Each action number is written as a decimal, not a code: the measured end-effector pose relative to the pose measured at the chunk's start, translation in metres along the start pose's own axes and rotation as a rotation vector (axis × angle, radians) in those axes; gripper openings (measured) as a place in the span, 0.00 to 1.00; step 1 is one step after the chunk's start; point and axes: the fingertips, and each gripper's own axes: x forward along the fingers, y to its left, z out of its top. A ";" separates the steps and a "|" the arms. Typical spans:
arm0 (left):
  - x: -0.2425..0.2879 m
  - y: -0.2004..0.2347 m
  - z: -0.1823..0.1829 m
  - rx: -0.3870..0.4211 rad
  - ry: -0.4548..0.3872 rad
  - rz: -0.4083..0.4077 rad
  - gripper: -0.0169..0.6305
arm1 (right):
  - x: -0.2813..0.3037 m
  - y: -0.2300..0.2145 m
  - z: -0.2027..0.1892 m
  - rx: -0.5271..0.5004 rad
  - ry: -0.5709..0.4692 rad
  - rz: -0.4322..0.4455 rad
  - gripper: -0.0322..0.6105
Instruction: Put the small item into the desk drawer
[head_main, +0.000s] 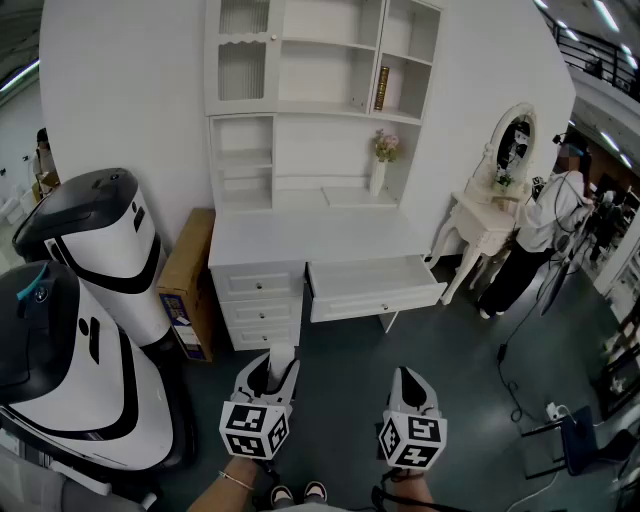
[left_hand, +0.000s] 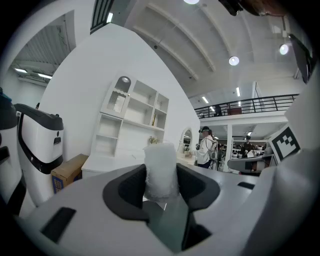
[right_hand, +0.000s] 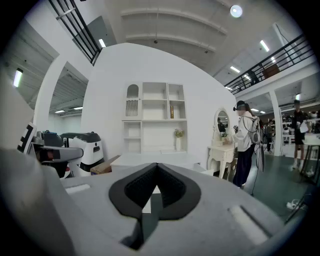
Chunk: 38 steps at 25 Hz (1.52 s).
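A small white fuzzy roll (left_hand: 161, 170) stands upright between the dark pads of my left gripper (left_hand: 161, 186), which is shut on it. In the head view the left gripper (head_main: 270, 375) is low at centre-left, its white item (head_main: 281, 358) poking out in front. My right gripper (head_main: 410, 383) hangs beside it; in its own view the right gripper (right_hand: 156, 186) has its pads together with nothing held. The white desk (head_main: 300, 238) stands ahead against the wall, with its wide drawer (head_main: 372, 288) pulled out.
Two large white-and-black machines (head_main: 90, 330) stand at my left, and a cardboard box (head_main: 187, 280) leans by the desk. A small vanity table with a mirror (head_main: 490, 215) is at the right, with a person (head_main: 535, 240) beside it. Cables and a blue chair (head_main: 585, 440) lie at the right.
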 end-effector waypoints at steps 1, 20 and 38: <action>0.000 0.001 0.001 0.000 -0.003 -0.004 0.29 | 0.000 0.001 0.000 0.000 -0.001 0.000 0.06; -0.007 0.037 -0.010 -0.006 0.026 -0.073 0.29 | -0.001 0.031 -0.018 0.040 0.016 -0.080 0.06; 0.090 0.061 0.002 -0.017 0.041 -0.066 0.29 | 0.091 -0.005 0.005 0.046 0.020 -0.090 0.06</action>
